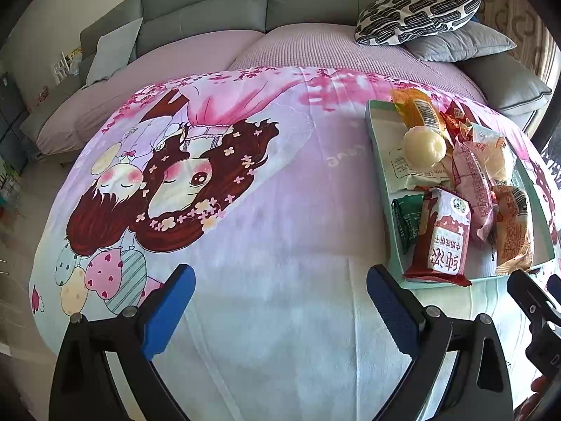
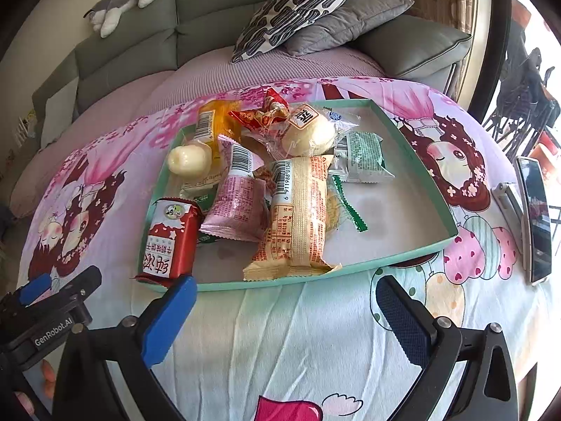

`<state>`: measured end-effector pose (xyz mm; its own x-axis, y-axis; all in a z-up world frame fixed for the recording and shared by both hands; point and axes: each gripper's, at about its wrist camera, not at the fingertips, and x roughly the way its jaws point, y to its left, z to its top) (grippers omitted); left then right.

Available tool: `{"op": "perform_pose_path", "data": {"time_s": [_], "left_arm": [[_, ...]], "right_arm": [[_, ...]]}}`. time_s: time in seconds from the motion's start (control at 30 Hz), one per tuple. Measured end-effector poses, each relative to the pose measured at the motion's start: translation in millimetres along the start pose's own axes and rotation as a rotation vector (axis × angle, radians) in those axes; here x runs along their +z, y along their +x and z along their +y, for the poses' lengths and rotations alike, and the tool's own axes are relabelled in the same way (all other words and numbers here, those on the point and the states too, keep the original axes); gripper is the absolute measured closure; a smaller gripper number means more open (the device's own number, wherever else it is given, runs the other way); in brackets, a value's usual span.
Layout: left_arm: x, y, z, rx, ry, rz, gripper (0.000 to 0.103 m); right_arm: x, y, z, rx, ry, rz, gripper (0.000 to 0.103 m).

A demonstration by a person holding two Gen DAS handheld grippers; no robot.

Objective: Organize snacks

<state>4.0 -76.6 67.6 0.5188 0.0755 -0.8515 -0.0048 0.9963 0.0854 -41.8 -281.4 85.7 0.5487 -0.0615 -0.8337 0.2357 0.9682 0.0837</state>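
Observation:
A teal tray (image 2: 420, 161) (image 1: 371, 129) lies on the cartoon-print cloth and holds several wrapped snacks. A red biscuit pack (image 2: 168, 245) (image 1: 441, 242) leans over its near left rim. Beside it lie a pink pack (image 2: 238, 203), a long beige pack (image 2: 298, 214), a green pack (image 2: 363, 156) and a round white bun (image 2: 187, 159) (image 1: 424, 145). My right gripper (image 2: 285, 296) stands open just in front of the tray's near rim, nothing between its fingers. My left gripper (image 1: 280, 287) is open over bare cloth, left of the tray.
A phone (image 2: 534, 217) lies on the cloth right of the tray. Behind the table a grey sofa (image 1: 210, 10) carries a patterned cushion (image 2: 294, 10) and a grey cushion (image 2: 347, 17). A plush toy (image 2: 122, 0) rests on the sofa back.

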Motion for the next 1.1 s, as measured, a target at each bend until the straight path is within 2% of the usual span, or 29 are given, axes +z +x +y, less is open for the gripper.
{"op": "perform_pose_path", "data": {"time_s": [0.47, 0.7, 1.1], "left_arm": [[4, 7, -4, 0.011, 0.039, -0.006, 0.005], [6, 14, -3, -0.023, 0.021, -0.013, 0.005], [8, 24, -3, -0.02, 0.022, -0.021, 0.005]], "right_arm": [[0, 11, 3, 0.004, -0.002, 0.001, 0.0], [1, 12, 2, 0.002, 0.004, -0.016, 0.0], [3, 14, 1, 0.007, 0.008, -0.023, 0.0]]}}
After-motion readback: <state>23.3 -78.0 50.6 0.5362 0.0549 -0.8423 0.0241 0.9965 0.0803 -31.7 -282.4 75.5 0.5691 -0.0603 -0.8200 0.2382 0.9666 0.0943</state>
